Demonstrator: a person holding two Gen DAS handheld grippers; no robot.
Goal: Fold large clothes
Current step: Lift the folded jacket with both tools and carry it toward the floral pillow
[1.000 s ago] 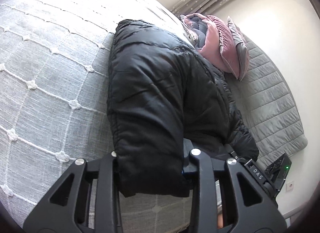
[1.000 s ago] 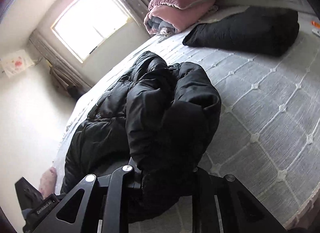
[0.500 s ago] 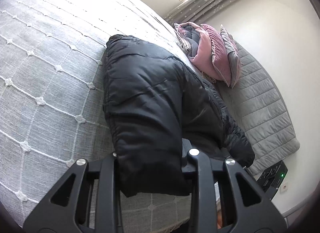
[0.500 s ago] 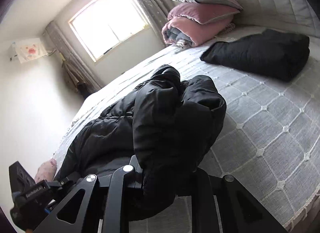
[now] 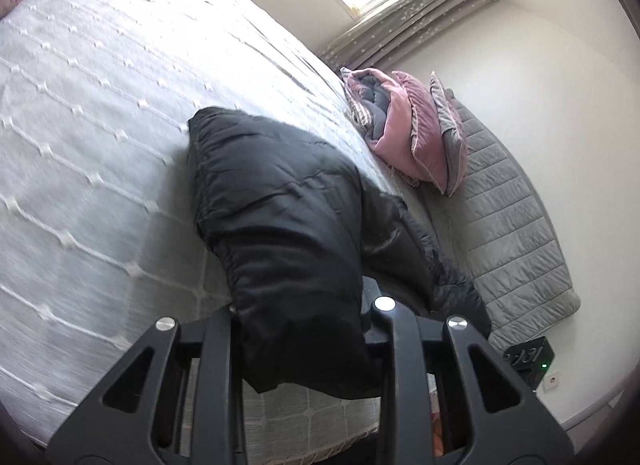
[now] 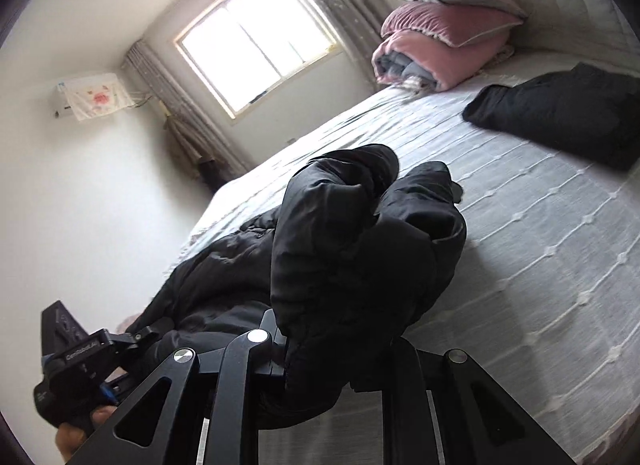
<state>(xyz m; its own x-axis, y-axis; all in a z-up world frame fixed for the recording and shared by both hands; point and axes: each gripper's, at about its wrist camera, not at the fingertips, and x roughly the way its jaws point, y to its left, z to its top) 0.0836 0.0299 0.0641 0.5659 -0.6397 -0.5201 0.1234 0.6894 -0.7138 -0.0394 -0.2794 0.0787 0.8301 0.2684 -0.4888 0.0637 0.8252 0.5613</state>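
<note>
A large black puffer jacket [image 5: 288, 225] lies on the white bed cover [image 5: 100, 125], partly lifted. My left gripper [image 5: 306, 329] is shut on a thick edge of the jacket, which bulges up between the fingers. My right gripper [image 6: 332, 349] is shut on another bunched part of the same jacket [image 6: 360, 241], held above the bed [image 6: 540, 265]. The left gripper's body [image 6: 76, 357] shows at the lower left of the right wrist view. The fingertips are hidden by the fabric.
A second folded black garment [image 6: 560, 113] lies near the headboard. Pink and grey pillows and a folded quilt [image 5: 404, 133] are stacked at the head of the bed [image 6: 440, 37]. A grey quilted headboard [image 5: 512, 233], a window [image 6: 256, 37] and a black device [image 5: 528, 357] are around.
Both grippers have risen and tilted upward with the jacket still held; more of the window and walls shows in both views. The jacket is lifted further off the bed.
</note>
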